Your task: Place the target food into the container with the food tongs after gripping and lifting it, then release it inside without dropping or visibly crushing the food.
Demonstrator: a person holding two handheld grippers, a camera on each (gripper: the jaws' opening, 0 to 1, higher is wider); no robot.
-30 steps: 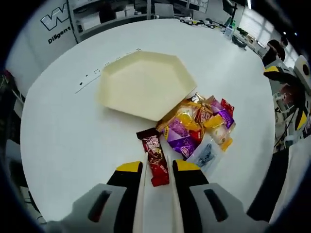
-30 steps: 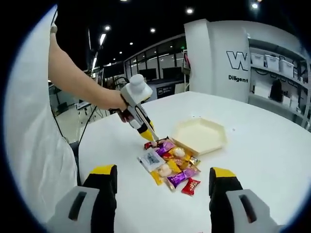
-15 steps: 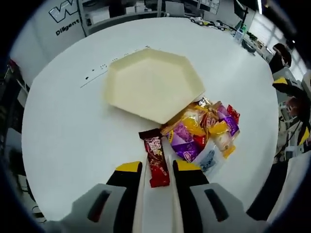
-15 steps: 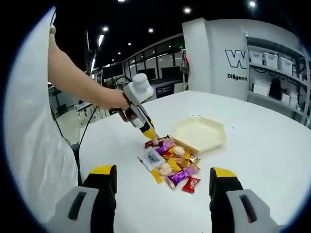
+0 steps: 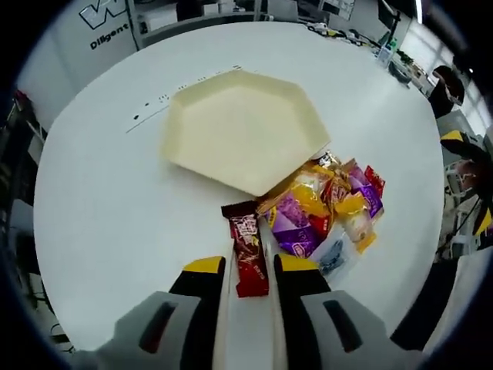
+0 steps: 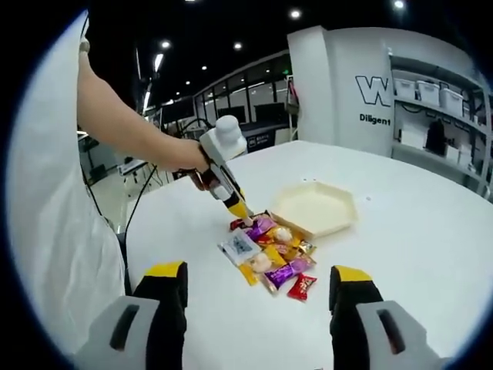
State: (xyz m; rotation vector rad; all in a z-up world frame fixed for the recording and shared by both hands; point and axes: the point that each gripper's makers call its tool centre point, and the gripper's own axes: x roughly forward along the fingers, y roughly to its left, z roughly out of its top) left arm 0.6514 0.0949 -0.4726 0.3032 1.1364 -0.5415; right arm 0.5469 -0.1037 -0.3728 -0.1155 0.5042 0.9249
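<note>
On the round white desk (image 5: 100, 208) my left claw (image 5: 252, 270) points forward and down, its two yellow-tipped jaws nearly closed on the near end of a dark red snack bar (image 5: 246, 248). That bar lies lengthwise between the jaws, its far end reaching toward the cream hexagonal tray (image 5: 239, 127). I cannot tell whether the bar is off the desk or touching it.

Just right of the bar sits a heap of wrapped snacks (image 5: 327, 208), purple, yellow, orange and red, with a clear packet at its near edge. The heap touches the tray's near rim, and the tray itself holds nothing.

From my right gripper view, my left claw (image 6: 245, 221) shows tilted steeply down over the near-left edge of the snack pile (image 6: 269, 250), held in my left hand (image 6: 196, 166) with the forearm stretched out bare from the left. The tray (image 6: 314, 210) lies just beyond the pile.

My right claw (image 6: 254, 285) hangs well back from the pile, level with the desk (image 6: 416, 223), its jaws spread wide apart with nothing between them.
</note>
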